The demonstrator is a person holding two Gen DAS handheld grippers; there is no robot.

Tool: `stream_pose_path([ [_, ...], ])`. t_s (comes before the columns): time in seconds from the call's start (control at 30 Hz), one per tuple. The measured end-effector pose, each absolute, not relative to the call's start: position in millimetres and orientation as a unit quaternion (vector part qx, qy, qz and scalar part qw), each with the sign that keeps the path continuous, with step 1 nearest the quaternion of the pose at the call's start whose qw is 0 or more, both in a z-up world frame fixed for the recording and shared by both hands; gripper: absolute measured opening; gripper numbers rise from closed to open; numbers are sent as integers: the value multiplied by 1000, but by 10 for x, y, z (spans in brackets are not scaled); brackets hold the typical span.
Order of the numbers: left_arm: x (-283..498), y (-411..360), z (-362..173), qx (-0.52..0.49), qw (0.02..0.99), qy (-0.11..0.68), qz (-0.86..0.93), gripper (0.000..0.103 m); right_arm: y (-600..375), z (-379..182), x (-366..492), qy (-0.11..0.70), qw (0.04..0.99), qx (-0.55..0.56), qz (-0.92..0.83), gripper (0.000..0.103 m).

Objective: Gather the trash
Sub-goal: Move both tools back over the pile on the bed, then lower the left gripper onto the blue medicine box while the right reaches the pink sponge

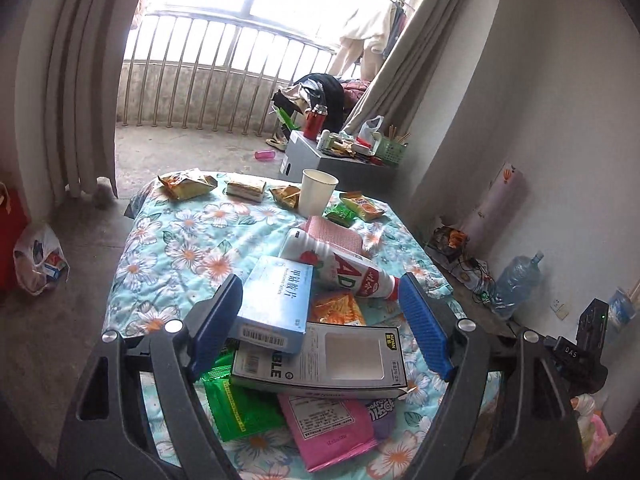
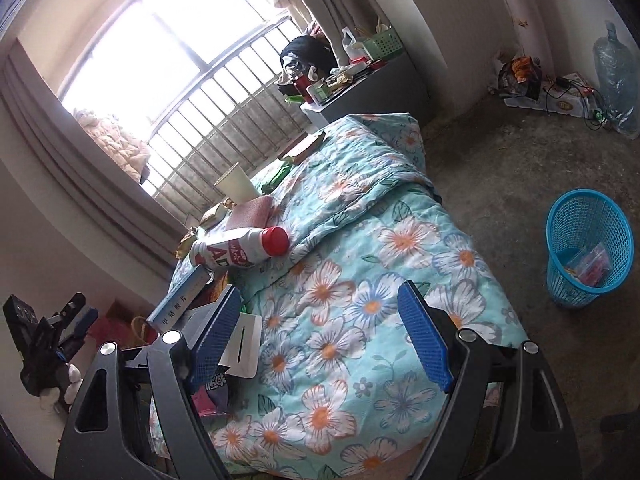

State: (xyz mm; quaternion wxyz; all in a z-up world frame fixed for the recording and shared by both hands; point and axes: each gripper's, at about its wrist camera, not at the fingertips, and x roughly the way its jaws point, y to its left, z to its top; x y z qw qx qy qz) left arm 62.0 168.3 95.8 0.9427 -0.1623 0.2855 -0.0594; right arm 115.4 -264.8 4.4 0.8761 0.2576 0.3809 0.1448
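- Left gripper (image 1: 320,320) jaws apart, nothing clamped, over the trash pile on the floral quilt (image 1: 180,248).
- Pile: blue medicine box (image 1: 276,300), white windowed carton (image 1: 320,360), milk bottle (image 1: 340,268) lying beyond the box, pink packet (image 1: 332,432), green packet (image 1: 240,404).
- Paper cup (image 1: 316,192) upright at the quilt's far edge.
- Right gripper (image 2: 320,328) jaws apart, empty, above bare quilt.
- Blue mesh bin (image 2: 588,240) on the floor, right of the quilt, wrapper inside.

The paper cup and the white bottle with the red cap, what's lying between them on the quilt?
A pink checked cloth lies between the paper cup and the white bottle; the bottle's base rests against it. The left wrist view shows this best.
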Motion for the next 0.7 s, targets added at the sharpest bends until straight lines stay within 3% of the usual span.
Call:
stream_pose_path([
  [0.7, 723, 2228, 306, -237, 916, 323, -15, 75, -2052, -406, 1489, 468, 828, 246, 186, 78],
])
